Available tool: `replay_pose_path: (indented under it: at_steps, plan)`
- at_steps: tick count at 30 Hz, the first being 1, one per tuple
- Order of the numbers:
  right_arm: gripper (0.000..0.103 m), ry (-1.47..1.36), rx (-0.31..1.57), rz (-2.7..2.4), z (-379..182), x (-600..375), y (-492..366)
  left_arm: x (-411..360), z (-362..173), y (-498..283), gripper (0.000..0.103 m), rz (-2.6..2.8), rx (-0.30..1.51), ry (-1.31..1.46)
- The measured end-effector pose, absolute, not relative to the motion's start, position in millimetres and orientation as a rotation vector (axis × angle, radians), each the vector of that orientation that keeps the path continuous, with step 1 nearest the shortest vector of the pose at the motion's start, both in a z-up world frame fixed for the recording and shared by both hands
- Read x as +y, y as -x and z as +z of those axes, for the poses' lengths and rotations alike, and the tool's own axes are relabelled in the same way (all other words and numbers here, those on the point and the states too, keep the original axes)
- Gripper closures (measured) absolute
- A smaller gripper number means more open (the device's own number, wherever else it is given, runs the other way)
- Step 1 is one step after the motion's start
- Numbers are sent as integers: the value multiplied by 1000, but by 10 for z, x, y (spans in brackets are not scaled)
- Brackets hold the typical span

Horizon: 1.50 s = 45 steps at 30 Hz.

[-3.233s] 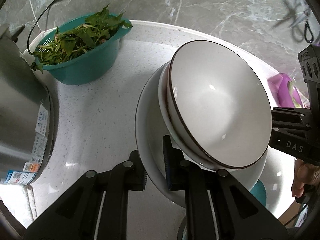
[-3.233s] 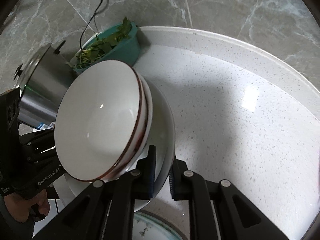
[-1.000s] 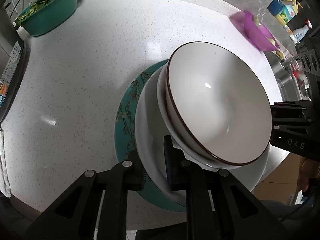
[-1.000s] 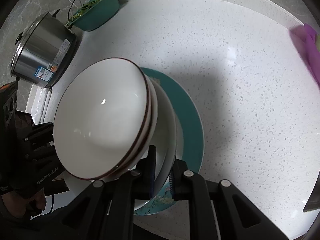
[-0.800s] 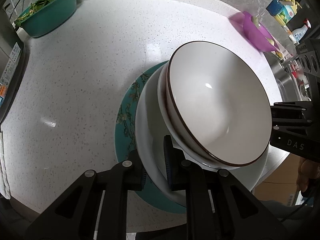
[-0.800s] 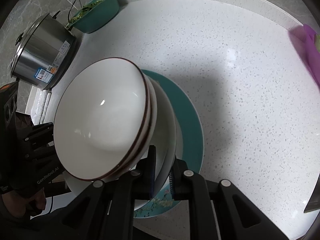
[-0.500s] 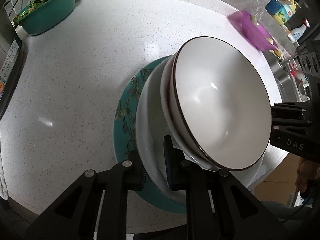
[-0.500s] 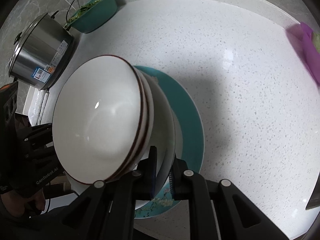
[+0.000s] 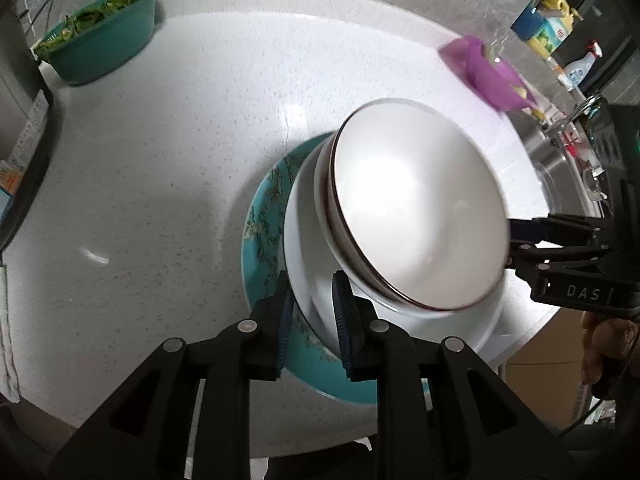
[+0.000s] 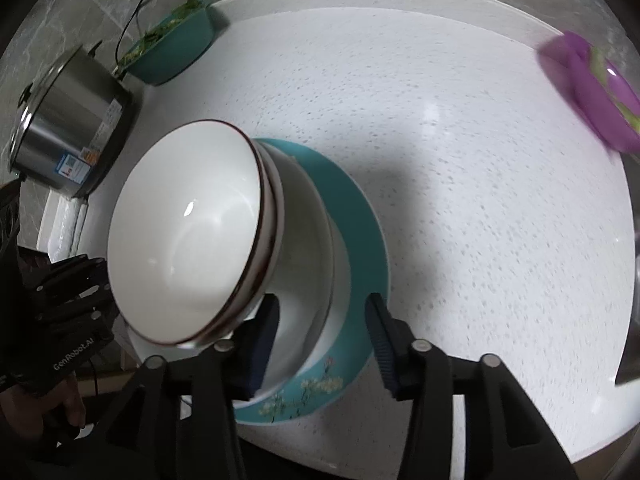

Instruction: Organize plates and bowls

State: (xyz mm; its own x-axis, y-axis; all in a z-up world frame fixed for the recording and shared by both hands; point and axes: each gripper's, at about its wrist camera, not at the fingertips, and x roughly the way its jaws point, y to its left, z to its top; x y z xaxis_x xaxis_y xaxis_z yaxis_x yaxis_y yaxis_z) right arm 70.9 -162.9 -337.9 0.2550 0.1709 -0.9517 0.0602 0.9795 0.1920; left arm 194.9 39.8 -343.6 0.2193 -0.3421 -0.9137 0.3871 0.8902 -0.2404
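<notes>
The left gripper (image 9: 312, 312) points steeply down at the tabletop (image 9: 168, 152), its jaws just eased a little apart. The rim of the white plate (image 9: 316, 300) sits between its pads; whether they still pinch it is hard to tell, since a thin gap shows on each side. Just ahead of and right of this gripper, two nested bowls (image 9: 416, 208) with dark rims lean on the white plate, tipped toward the right. Under the white plate and ahead to the left lies the teal plate (image 9: 264, 216) with a flower pattern, flat on the tabletop.

The right gripper (image 10: 324, 340) has just been opening; its jaws now stand wide, with the rims of the white plate (image 10: 316, 280) and teal plate (image 10: 360, 240) between them, pads clear of both. The bowls (image 10: 188, 240) lie ahead and to its left, tipped its way.

Far ahead-left of the right gripper stand a steel pot (image 10: 68, 120) and a teal basin (image 10: 172, 56) of greens; far ahead-right a purple bowl (image 10: 596, 96). A hand (image 10: 52, 404) holds the left gripper's handle at the lower left of the right view.
</notes>
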Motion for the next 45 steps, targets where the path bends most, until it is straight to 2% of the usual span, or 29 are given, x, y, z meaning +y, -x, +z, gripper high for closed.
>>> replay_pose_path:
  at_steps: [2,4,5,6,8,10,11,17,24,30,35,37,45]
  plan:
    - [48,-208,1298,59,-3288,-1642,-645,452,-3302,-1894,82,-495,1224,-51]
    - [38,-223,1268,64,-3169,-1676,-572,521,-3138,-1819,68,-492,1180,-33]
    - [27,-224,1250,64,-3104,-1688,-540,537,-3066,-1784,47,-484,1156,-30]
    - [22,-216,1227,62,-3032,-1690,-505,559,-2987,-1740,31,-469,1123,-32]
    - [20,-208,1189,81,-2891,-1696,-449,602,-2795,-1624,27,-446,1039,-21]
    - [12,-209,1155,108,-2775,-1709,-383,629,-2650,-1520,16,-421,986,-2]
    - [0,-204,1138,116,-2725,-1718,-341,622,-2588,-1463,9,-399,969,8]
    - [0,-197,1040,130,-2512,-1787,-8,596,-2269,-1154,9,-221,935,39]
    - [0,-187,943,136,-2197,-1812,293,302,-1918,-636,9,-112,799,-113]
    - [0,-190,890,106,-2060,-1744,411,224,-1945,-600,9,-189,895,-70]
    - [0,-194,863,60,-1999,-1608,470,253,-1930,-550,8,-212,875,-104]
    - [0,-200,856,41,-1986,-1555,475,269,-1948,-519,5,-241,900,-105]
    - [0,-184,825,-25,-1898,-1386,562,451,-1939,-514,5,-225,910,-103]
